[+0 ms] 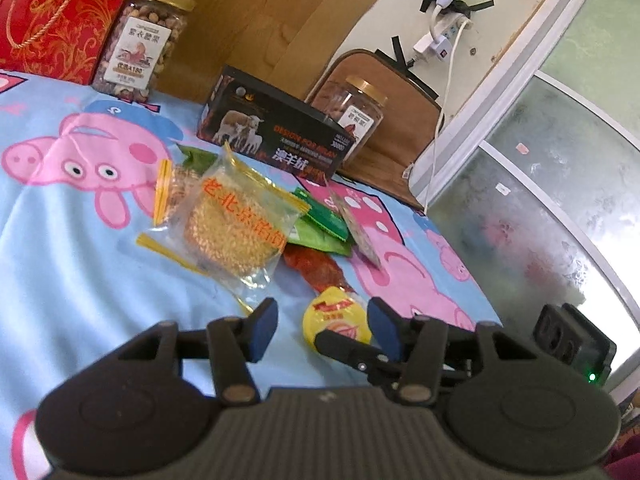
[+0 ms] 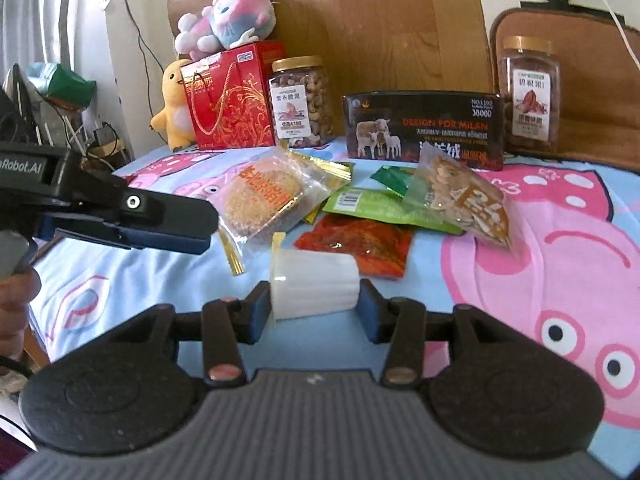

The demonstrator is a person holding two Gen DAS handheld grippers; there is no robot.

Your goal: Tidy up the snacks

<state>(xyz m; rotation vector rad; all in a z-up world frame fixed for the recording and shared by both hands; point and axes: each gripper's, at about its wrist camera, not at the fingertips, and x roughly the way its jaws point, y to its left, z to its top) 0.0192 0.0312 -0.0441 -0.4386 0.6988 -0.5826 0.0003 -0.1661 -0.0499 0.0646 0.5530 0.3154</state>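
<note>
A white jelly cup [image 2: 314, 286] with a yellow lid [image 1: 336, 320] lies on its side on the blue pig-print sheet [image 2: 560, 240]. My right gripper [image 2: 314, 312] is open with the cup between its fingers; whether the pads touch it I cannot tell. My left gripper [image 1: 322, 330] is open just left of the cup; in the right wrist view [image 2: 168, 220] its fingers point right. Behind lie a clear crispy cake bag [image 2: 260, 196], a green packet [image 2: 380, 204], a red spicy strip packet [image 2: 360, 244] and a nut pouch [image 2: 464, 200].
At the back stand a black wool box [image 2: 424, 130], two nut jars [image 2: 302, 102] [image 2: 530, 92], a red gift box [image 2: 230, 96], plush toys [image 2: 224, 20] and a brown cushion [image 2: 592, 92]. A power strip [image 1: 448, 32] hangs on the wall.
</note>
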